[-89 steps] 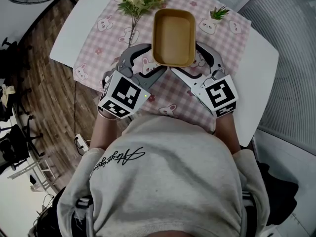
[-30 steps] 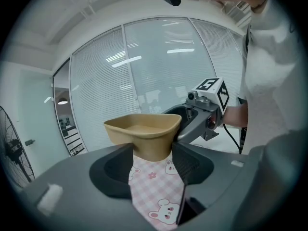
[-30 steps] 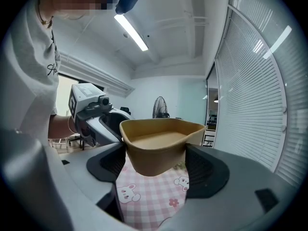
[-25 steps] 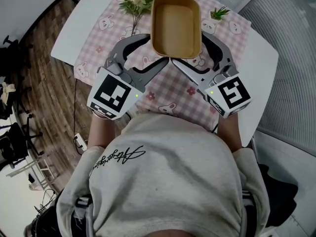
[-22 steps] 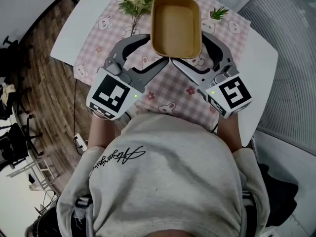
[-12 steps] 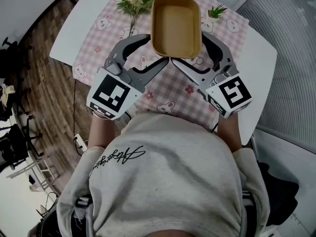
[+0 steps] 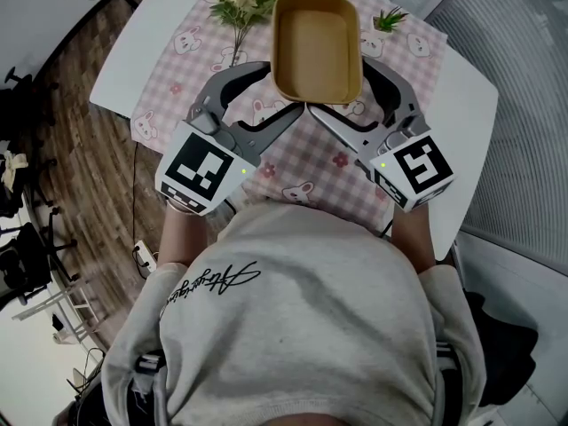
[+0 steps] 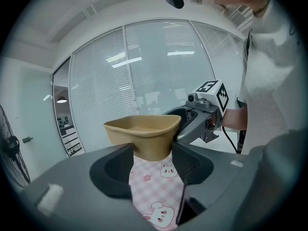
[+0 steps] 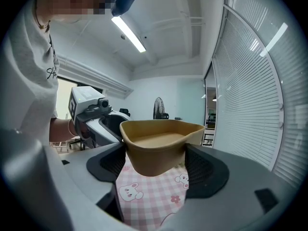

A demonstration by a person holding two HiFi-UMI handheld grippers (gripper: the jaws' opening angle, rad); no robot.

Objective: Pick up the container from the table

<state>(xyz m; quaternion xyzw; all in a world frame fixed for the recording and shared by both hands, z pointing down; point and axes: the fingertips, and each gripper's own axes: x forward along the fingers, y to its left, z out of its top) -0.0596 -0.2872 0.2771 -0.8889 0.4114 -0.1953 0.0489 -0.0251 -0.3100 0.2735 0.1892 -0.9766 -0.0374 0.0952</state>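
While it's up off the table, the container point(image 7: 317, 47) looks tan, shallow, round-cornered. Left gripper point(image 7: 282, 90) pinches its 7 o'clock corner, right gripper point(image 7: 342, 91) its 5 o'clock.

tan container point(image 8: 143, 131) clamped in jaws of left gripper point(image 8: 153, 154), bunny cloth point(image 8: 156, 196) below, right gripper point(image 8: 199, 121) opposite

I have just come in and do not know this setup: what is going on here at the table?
A person stands at a white table with a gripper in each hand. The left gripper and the right gripper each clamp a near corner of an empty tan rectangular container. The container hangs in the air, clear of the pink bunny tablecloth. A flower sprig lies on the cloth beyond.
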